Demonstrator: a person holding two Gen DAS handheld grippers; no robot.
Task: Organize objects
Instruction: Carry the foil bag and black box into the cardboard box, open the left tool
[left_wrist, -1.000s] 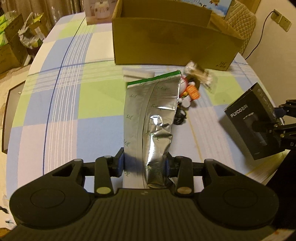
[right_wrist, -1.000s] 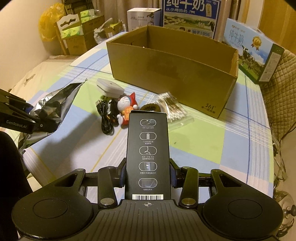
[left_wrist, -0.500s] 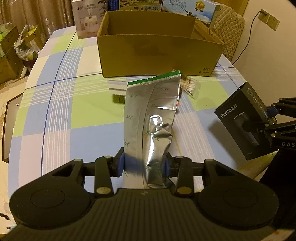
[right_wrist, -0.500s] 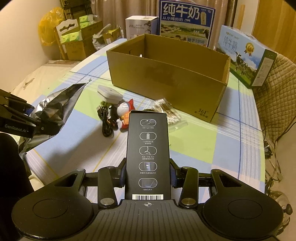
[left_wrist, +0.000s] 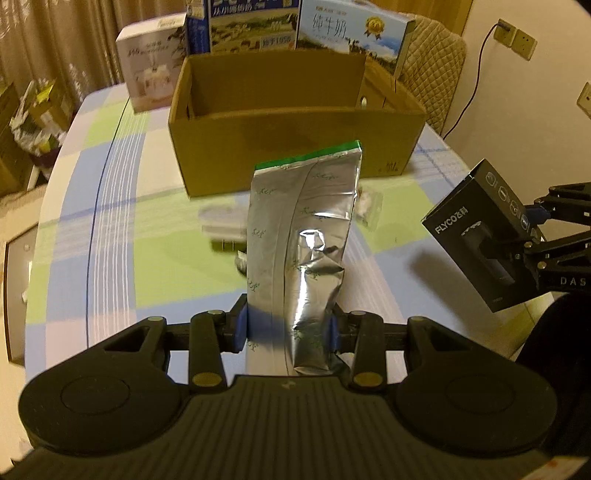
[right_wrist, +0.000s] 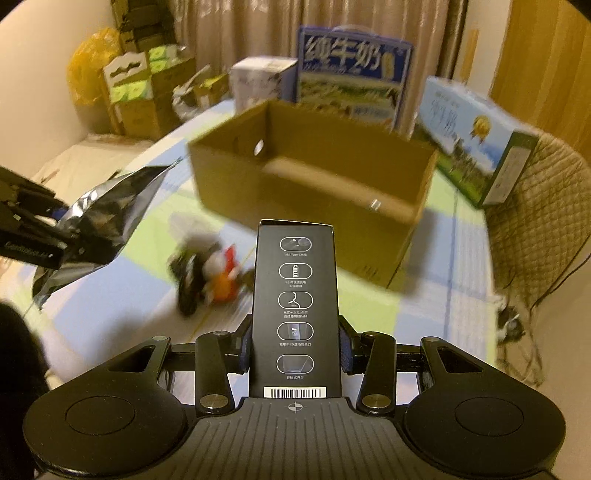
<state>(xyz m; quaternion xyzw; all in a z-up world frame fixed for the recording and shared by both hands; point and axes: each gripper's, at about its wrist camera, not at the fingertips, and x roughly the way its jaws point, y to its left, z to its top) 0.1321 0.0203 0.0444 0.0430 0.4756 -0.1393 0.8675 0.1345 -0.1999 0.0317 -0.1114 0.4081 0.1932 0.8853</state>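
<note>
**Meanwhile, both grippers carry goods above a checked table**

Here the left gripper (left_wrist: 288, 328) pinches the lower end of a crumpled silver foil pouch (left_wrist: 303, 236) between its blue pads, the pouch rising upright with its green-edged top in front of an open cardboard box (left_wrist: 295, 147). The right gripper (right_wrist: 295, 349) clamps a tall black carton (right_wrist: 295, 306) by its long sides, the printed icons and barcode facing the camera. Seen from the left wrist, the same carton (left_wrist: 480, 236) hangs tilted in the air at the right, with the word FLYCO legible on one face; seen from the right wrist, the pouch (right_wrist: 107, 218) hangs at the left, clear of the tablecloth (left_wrist: 110, 221). The box stands on the blue, green and white cloth beyond both held items, its inside visible from above. Between the grippers and the box lie a blurred heap of small items, among them a red, white and orange toy figure (right_wrist: 221, 273) and a dark cable bundle (right_wrist: 186, 284). Milk cartons (right_wrist: 354, 74) stand behind the box.
</note>
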